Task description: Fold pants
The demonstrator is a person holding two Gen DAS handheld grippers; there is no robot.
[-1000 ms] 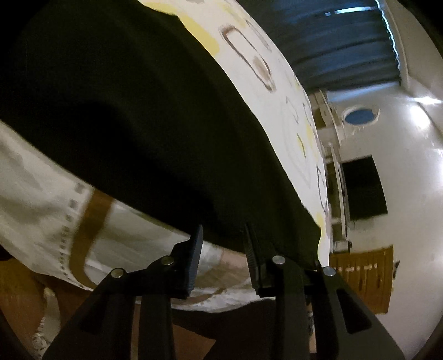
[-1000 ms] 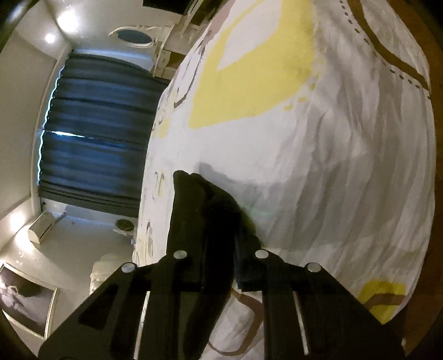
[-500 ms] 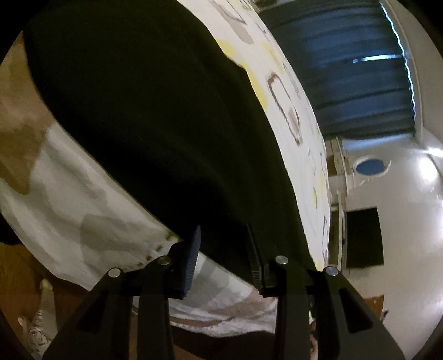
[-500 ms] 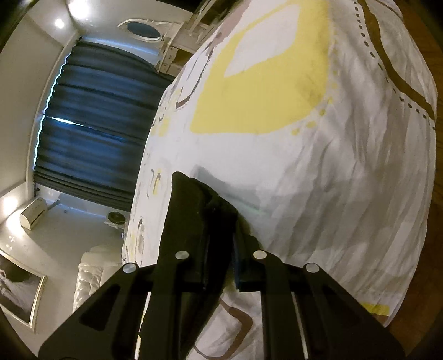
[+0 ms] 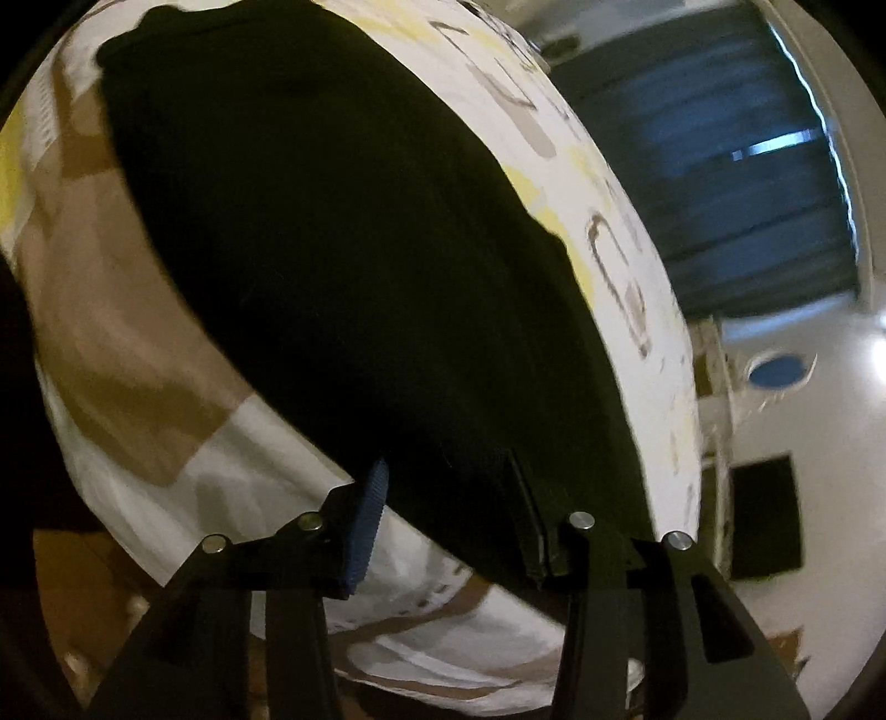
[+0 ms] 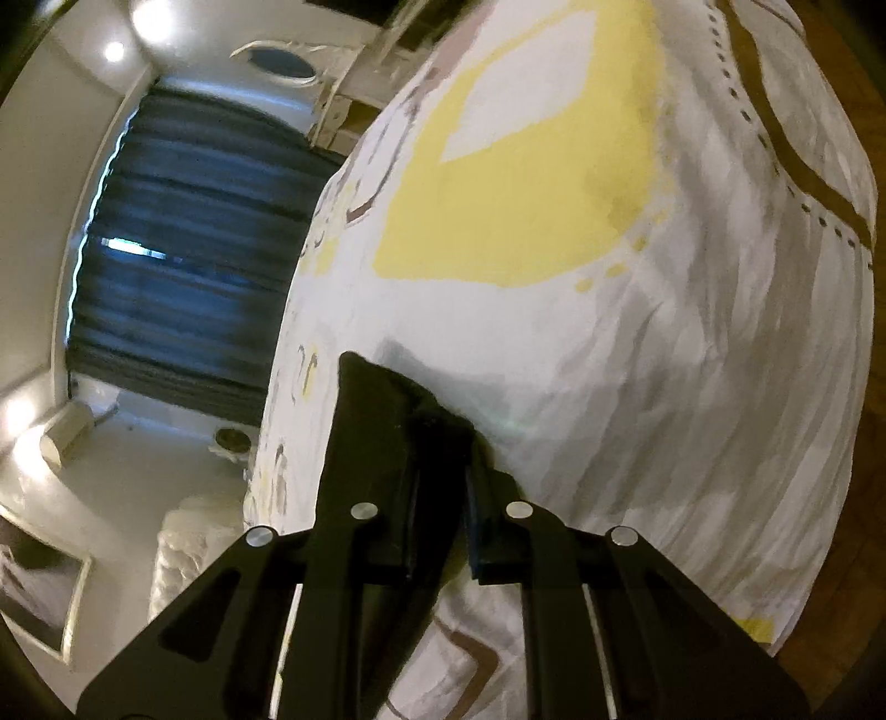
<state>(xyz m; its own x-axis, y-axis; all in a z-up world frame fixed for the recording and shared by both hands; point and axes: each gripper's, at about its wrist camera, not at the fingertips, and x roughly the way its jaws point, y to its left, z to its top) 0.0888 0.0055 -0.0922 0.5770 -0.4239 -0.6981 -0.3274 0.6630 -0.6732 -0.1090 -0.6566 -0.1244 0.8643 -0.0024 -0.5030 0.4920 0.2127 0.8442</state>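
Now pants (image 6: 387, 421) between right tool (image 6: 443, 498) fingers

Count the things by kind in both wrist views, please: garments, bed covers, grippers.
Garments: 1, the black pants
Bed covers: 1, the patterned bedsheet
Grippers: 2, left gripper and right gripper
Total: 4

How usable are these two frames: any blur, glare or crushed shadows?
Left wrist view: the black pants are crushed to a featureless dark mass, the curtain and wall are motion-smeared, and a lamp flares at the right edge. Right wrist view: the bedsheet is well lit, ceiling lights glare, the curtain is blurred; fisheye bends both.
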